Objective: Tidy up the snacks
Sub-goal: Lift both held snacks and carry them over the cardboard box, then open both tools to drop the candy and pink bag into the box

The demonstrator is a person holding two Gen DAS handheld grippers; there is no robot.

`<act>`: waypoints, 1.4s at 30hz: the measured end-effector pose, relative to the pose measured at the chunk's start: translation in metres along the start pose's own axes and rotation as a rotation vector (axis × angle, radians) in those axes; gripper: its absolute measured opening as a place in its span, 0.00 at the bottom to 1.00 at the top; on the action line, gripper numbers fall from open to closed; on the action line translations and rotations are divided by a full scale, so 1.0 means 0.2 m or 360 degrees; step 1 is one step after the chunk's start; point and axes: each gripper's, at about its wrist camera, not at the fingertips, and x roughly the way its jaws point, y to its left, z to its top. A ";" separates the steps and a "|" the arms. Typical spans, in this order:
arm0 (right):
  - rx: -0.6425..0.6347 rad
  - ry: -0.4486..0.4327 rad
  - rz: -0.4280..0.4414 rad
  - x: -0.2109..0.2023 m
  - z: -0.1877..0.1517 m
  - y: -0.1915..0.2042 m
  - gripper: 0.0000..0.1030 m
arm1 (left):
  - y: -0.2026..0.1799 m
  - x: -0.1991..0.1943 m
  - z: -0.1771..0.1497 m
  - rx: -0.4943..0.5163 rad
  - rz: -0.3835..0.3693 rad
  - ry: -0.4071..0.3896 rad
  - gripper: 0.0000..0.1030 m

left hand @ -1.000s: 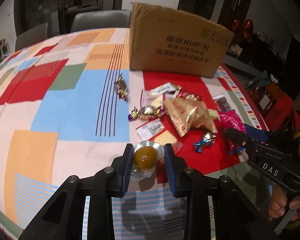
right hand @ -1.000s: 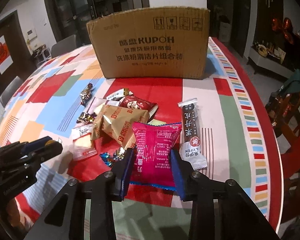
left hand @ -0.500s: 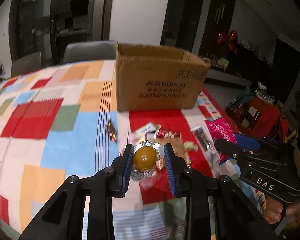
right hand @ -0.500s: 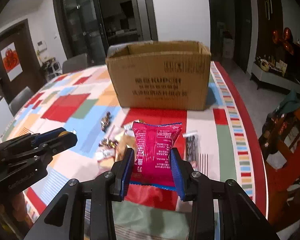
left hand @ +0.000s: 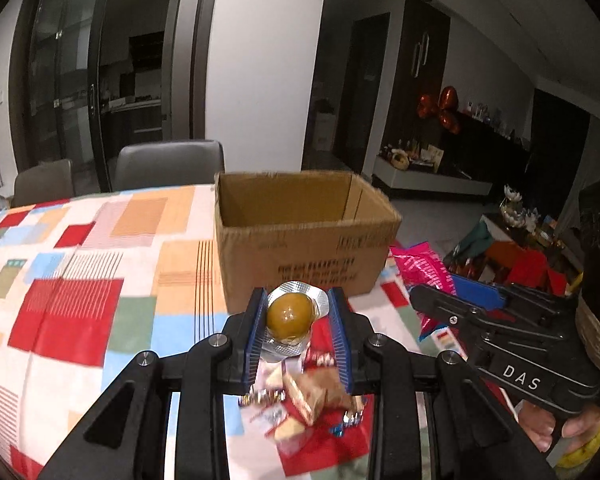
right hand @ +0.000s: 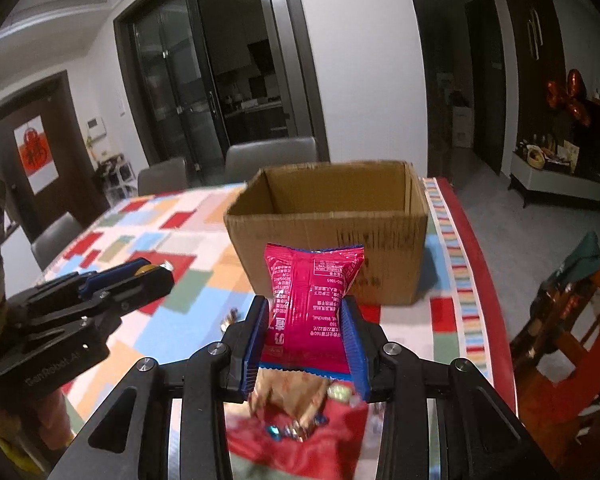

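Note:
My left gripper [left hand: 298,300] is shut on a foil cup with an amber jelly dome [left hand: 290,314], held in the air in front of the open cardboard box [left hand: 300,236]. My right gripper [right hand: 306,312] is shut on a pink snack packet [right hand: 310,300], also raised before the box [right hand: 332,232]. The right gripper shows in the left wrist view [left hand: 452,304] with the pink packet [left hand: 420,266]; the left gripper shows in the right wrist view [right hand: 140,280]. A pile of loose snacks [left hand: 308,396] lies on the table below; it also shows in the right wrist view [right hand: 296,404].
The table has a colourful patchwork cloth [left hand: 80,280]. Grey chairs [left hand: 168,164] stand behind the table. A red chair and clutter [right hand: 572,300] are off the table's right side. The box interior looks empty where visible.
Both grippers have risen from the table with their snacks and moved toward the box, so the open top of the box has come into view.

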 end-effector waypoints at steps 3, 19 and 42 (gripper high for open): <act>-0.0003 -0.0019 0.0015 0.01 0.08 -0.01 0.37 | 0.00 0.03 0.07 0.0006 -0.0013 -0.0006 0.30; -0.0056 0.0103 0.0020 0.24 0.50 -0.11 0.37 | 0.00 0.31 0.51 0.0097 -0.0039 0.0135 0.30; -0.0030 0.0227 -0.0102 0.48 0.59 -0.23 0.61 | 0.09 0.53 0.60 0.0067 0.0166 0.0185 0.72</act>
